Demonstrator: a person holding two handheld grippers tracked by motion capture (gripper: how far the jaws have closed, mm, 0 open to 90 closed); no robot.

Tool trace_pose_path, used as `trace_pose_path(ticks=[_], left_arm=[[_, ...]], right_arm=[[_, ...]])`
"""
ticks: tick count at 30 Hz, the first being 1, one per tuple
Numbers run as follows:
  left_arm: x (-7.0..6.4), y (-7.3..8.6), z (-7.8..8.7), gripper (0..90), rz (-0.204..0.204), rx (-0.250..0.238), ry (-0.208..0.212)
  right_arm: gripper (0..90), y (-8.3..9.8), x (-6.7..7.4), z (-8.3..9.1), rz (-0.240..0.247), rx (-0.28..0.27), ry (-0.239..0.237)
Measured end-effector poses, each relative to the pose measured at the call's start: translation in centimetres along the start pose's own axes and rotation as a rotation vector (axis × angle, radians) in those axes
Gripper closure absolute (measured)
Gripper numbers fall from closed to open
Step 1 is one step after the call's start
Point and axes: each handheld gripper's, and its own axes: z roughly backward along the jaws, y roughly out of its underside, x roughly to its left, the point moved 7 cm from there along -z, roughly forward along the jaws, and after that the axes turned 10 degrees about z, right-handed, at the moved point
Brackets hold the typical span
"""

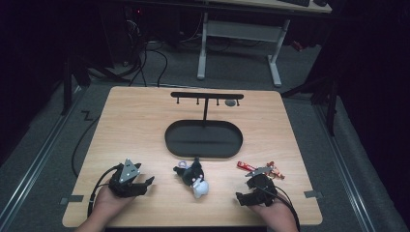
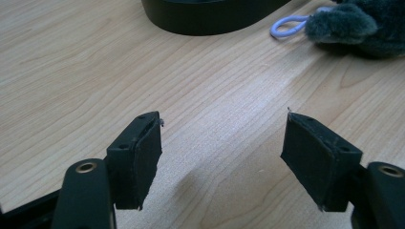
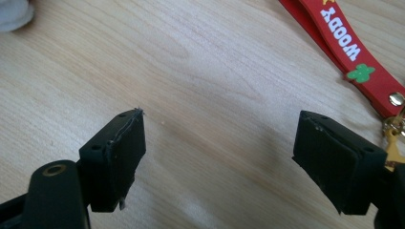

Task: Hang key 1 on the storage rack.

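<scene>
We're holding the left gripper (image 2: 222, 138) and right gripper (image 3: 219, 138) wide open, gripping nothing, hovering low over the table (image 1: 135, 125). Plush toy (image 1: 195, 177) is lying between them; red strap (image 3: 351, 47) is sitting just beside the right one.

Dim room — grey floor (image 1: 58, 140), white-legged desk (image 1: 239, 29).

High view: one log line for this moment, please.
left gripper open, empty | right gripper open, empty | plush and red strap on table | rack hooks bare
</scene>
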Motion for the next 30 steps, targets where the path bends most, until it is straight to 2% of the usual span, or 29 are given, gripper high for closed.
trace_pose_path(ticks=[8, 17, 30], left_arm=[[-0.2, 0.1, -0.1, 29.7, -0.011, 0.009, 0.006], [-0.2, 0.2, -0.1, 29.6, -0.015, 0.013, 0.009], [-0.4, 0.3, -0.3, 29.6, -0.024, 0.027, 0.014]], right_arm=[[16.9, 0.6, -0.1, 0.6, -0.001, 0.044, -0.023], [17.0, 1.2, -0.4, 1.4, 0.002, 0.07, -0.039], [20.9, 2.8, -2.3, 2.9, -0.012, 0.118, -0.018]])
